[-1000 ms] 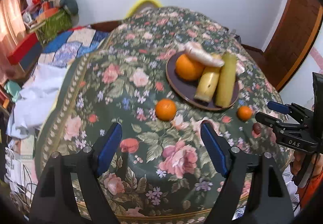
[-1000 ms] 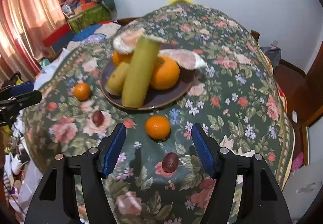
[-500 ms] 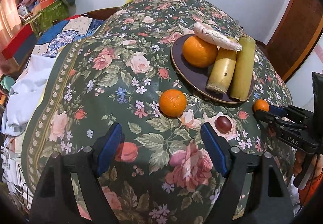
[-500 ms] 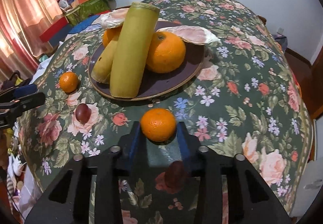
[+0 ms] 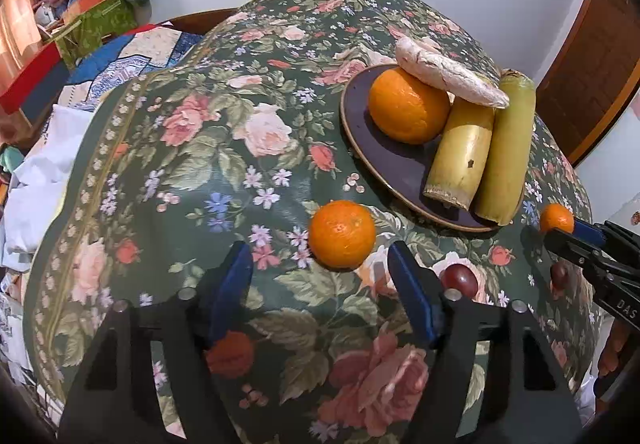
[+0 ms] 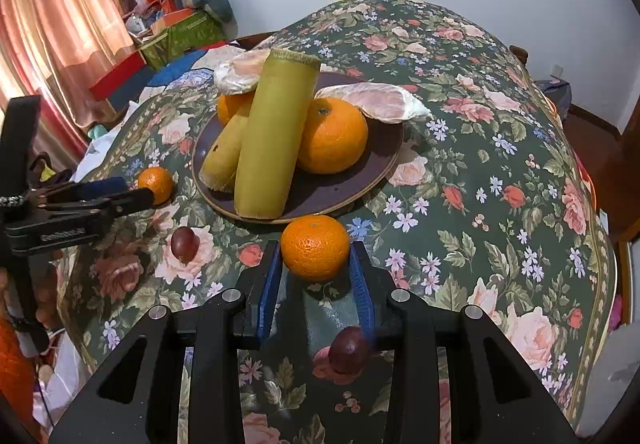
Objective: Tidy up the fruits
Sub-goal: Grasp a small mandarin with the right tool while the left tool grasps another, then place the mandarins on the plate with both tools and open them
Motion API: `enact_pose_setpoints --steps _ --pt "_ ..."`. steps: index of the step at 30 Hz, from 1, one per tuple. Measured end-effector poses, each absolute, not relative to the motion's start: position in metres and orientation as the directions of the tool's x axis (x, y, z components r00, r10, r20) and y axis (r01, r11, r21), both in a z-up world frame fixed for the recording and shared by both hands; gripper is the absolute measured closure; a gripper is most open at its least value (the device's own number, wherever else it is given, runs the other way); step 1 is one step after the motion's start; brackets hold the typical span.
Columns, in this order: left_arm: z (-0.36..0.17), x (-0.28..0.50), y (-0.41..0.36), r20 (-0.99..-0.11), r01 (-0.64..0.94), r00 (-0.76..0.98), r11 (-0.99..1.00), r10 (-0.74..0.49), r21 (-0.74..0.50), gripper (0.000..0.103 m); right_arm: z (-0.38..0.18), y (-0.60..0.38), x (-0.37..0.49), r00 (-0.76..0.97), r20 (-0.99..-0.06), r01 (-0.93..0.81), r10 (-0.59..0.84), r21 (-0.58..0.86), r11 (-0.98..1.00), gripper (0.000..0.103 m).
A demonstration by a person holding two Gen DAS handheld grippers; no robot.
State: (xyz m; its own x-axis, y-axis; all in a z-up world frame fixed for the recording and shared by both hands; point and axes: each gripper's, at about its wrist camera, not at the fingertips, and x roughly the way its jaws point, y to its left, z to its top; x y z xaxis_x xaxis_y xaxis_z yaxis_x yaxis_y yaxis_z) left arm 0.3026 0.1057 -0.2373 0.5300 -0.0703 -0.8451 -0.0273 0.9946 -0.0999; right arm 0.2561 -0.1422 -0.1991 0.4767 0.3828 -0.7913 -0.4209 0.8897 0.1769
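Orange and round, the mandarin (image 6: 315, 247) is sitting on the floral counter (image 6: 480, 172) just in front of the plate (image 6: 356, 184), the right gripper (image 6: 316, 284) pinching it between its blue pads. Beside the plate, a second mandarin (image 5: 342, 234) is lying just beyond the left gripper (image 5: 320, 284), whose fingers are standing spread apart. A dark grape (image 6: 349, 349) is partly hiding the right gripper's pad, and another grape (image 5: 459, 280) is peeking out behind the left gripper's finger.

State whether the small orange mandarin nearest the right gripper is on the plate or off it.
Off. The small orange mandarin sits on the floral tablecloth, outside the dark round plate.
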Motion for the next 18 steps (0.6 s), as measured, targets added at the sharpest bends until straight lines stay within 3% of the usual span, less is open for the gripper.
enact_pose_setpoints --steps 9,14,18 --pt "-0.244 0.313 0.095 -0.845 -0.008 0.533 0.998 -0.043 -0.056 0.045 -0.198 -0.149 0.261 0.489 -0.786 -0.403 0.378 0.180 0.897 0.072" --pt "-0.246 0.316 0.096 -0.846 0.001 0.528 0.996 -0.073 -0.086 0.066 -0.195 -0.152 0.261 0.500 -0.780 -0.398 0.375 0.178 0.900 0.072" --pt "-0.244 0.315 0.094 -0.848 0.002 0.525 0.997 -0.071 -0.082 0.066 -0.192 -0.154 0.262 0.507 -0.775 -0.397 0.378 0.179 0.900 0.072"
